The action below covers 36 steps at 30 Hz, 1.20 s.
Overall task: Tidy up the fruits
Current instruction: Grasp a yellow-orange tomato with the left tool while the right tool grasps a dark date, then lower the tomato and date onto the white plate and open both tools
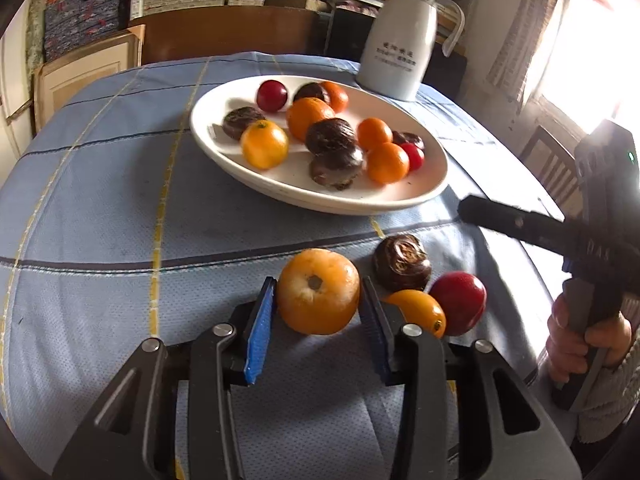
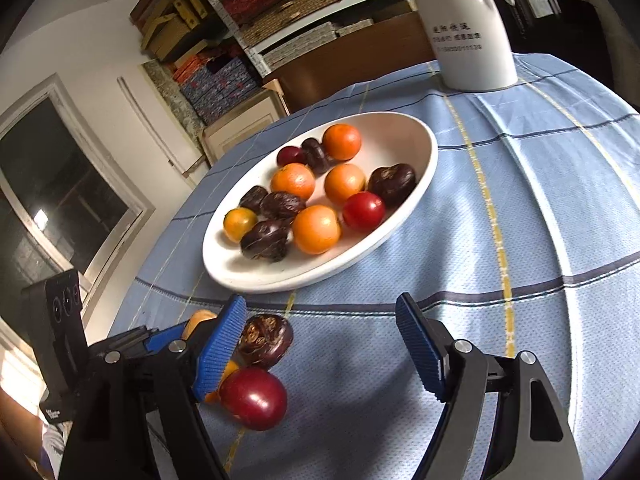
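A white oval plate [image 1: 400, 196] on the blue checked tablecloth holds several oranges, dark brown fruits and red fruits; it also shows in the right wrist view [image 2: 320, 276]. In front of it lie an orange [image 1: 318, 291], a dark brown fruit [image 1: 402, 261], a small yellow-orange fruit [image 1: 420, 312] and a red fruit [image 1: 460, 302]. My left gripper [image 1: 318, 296] has its blue pads on both sides of the orange, touching or nearly touching it. My right gripper [image 2: 320, 344] is open and empty, just right of the brown fruit [image 2: 264, 340] and the red fruit [image 2: 254, 398].
A white thermos jug [image 1: 400, 36] stands behind the plate; it also shows in the right wrist view [image 2: 468, 24]. Shelves with boxes line the back wall. A chair [image 1: 552, 160] stands at the table's right edge. The right gripper body [image 1: 592, 240] is held at the right.
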Available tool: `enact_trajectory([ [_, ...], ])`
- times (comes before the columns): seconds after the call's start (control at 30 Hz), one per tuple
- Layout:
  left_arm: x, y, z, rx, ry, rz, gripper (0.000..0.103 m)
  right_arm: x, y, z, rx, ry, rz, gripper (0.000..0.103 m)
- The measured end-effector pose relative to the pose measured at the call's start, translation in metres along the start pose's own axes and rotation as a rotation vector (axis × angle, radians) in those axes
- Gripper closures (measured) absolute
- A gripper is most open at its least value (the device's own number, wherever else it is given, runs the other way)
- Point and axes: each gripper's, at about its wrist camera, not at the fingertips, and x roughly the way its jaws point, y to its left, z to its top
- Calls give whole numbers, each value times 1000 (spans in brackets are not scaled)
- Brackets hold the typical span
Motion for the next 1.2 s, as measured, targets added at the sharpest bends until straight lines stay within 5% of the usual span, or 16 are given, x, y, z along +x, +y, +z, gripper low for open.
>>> enact_trajectory([
  [0.07,-5,9,0,-38,-23,16,63,4,3,-2,-3,31,33,53],
  [0.3,-6,30,3,-124,-25,80,63,23,20,-5,-19,119,84,54],
  [0.67,1,21,4,-76,1,89,63,42,61,-13,-206,159,-56,60],
  [0.93,0,20,3,-70,-6,78,63,21,49,-11,-147,74,14,60],
  [1.2,-23,11,2,-43,-119,118,63,-3,39,-10,-115,3,47,60],
])
